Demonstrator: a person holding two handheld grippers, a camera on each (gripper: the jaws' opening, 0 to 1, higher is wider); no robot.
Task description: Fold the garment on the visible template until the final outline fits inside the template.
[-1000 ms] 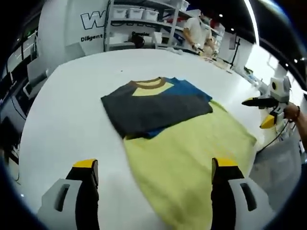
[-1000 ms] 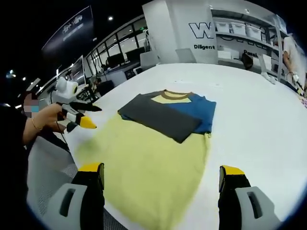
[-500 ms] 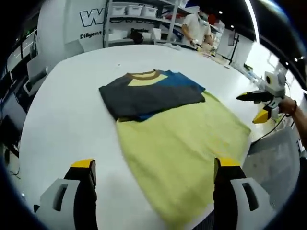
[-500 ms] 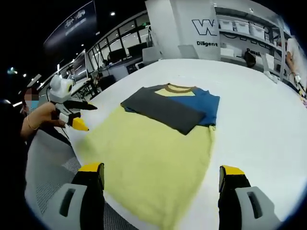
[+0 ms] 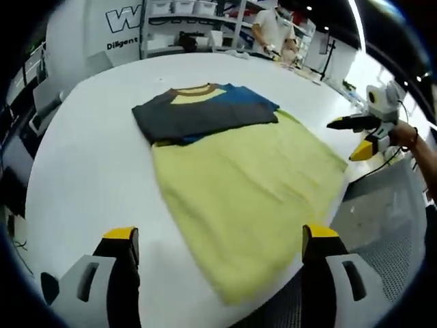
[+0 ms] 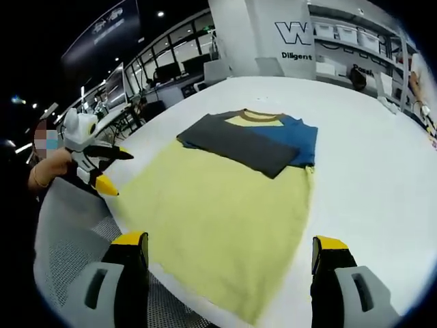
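Both grippers hang back from the work with nothing between their jaws: the left gripper (image 5: 217, 263) stands spread wide over the near edge of the white table (image 5: 89, 171), and the right gripper (image 6: 229, 270) is spread just as wide above the table's near rim, each also caught in the other's view, held in a hand off the table's side; beyond them lies the yellow-green garment (image 5: 246, 188), spread flat with its near corner at the table edge and its far end tucked under its own folded top; that top, the dark grey and blue part with the brown collar (image 5: 199, 89), is already turned over into a compact band across the far end, so I judge the sleeves and shoulders folded and the long yellow body not yet brought up; I cannot pick out a template outline on the table, so whether the band sits inside it cannot be told; what seems left is at least one more fold of the body toward the collar; by count: two grippers, four yellow-tipped jaws, one garment, one table, and a shelving unit (image 5: 184, 20) with white bins far behind, where one person (image 5: 273, 27) stands.
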